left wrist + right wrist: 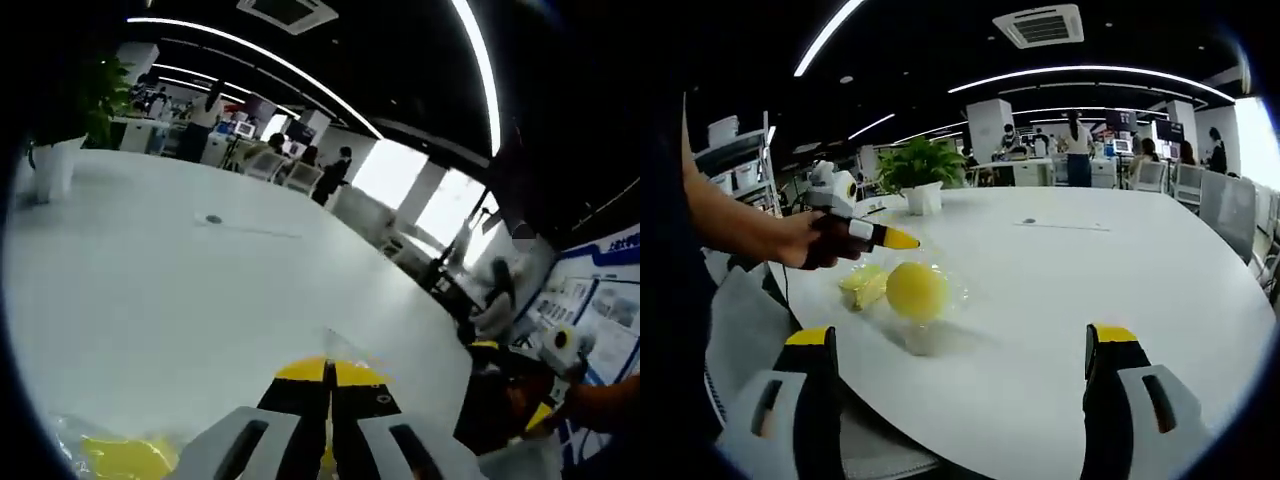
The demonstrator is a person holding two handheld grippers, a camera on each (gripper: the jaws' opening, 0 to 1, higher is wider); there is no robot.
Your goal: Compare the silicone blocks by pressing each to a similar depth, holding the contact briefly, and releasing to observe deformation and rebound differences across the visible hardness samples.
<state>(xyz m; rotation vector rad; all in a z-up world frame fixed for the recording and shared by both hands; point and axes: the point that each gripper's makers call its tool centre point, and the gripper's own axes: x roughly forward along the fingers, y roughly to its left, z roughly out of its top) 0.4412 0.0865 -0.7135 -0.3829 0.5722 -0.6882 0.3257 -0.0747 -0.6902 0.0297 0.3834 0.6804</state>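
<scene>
A round yellow silicone piece (916, 290) lies in clear wrapping on the white table (1120, 270). Flat pale yellow blocks (865, 285) lie just to its left. A hand holds my left gripper (902, 240) shut above and left of them, its yellow tip pointing over the blocks. In the left gripper view the jaws of the left gripper (328, 372) are pressed together with nothing between them. A yellow block in clear plastic (112, 456) lies at the lower left. My right gripper (960, 338) stands wide open, short of the round piece and touching nothing.
A potted plant (920, 170) stands on the table behind the samples. The table's curved edge (440, 330) runs to the right. Chairs, desks and several people are in the office beyond. A person's arm (605, 395) reaches in at the right.
</scene>
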